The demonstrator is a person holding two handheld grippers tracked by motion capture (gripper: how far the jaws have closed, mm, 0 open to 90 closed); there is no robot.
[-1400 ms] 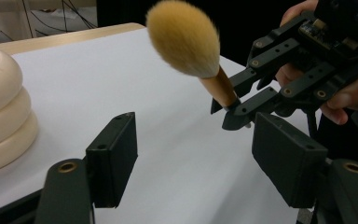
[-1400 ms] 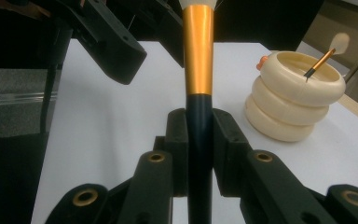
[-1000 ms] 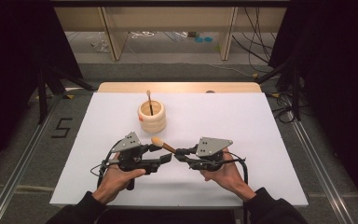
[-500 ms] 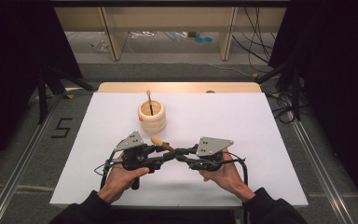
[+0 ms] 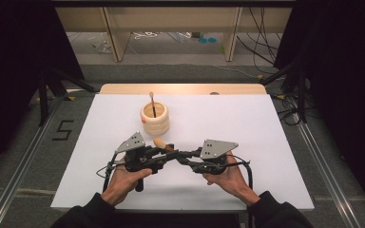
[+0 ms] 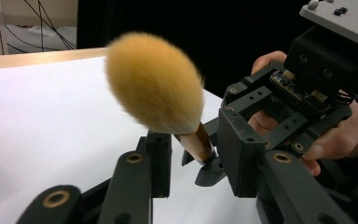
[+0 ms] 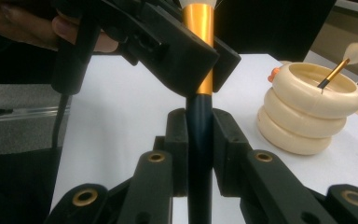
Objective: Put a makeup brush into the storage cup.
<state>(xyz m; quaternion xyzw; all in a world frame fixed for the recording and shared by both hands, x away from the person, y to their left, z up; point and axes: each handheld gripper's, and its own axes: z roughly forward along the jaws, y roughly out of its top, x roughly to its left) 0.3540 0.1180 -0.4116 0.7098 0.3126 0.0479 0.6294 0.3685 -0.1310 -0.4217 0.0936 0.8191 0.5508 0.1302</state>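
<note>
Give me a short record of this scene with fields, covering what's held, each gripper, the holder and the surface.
held thing: large makeup brush with fluffy tan head, gold ferrule, dark handle
right gripper: shut on the brush's dark handle
left gripper: jaws have just been closing around the gold ferrule; contact unclear
holder: cream ribbed round holder, a small brush standing in it
surface: white tabletop
brush position: lifted off the tabletop, between the two grippers

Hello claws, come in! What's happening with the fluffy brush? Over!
Right claw clamped on the fluffy orange brush's dark handle. Left claw closing around its gold collar. Nothing blocking.
</note>
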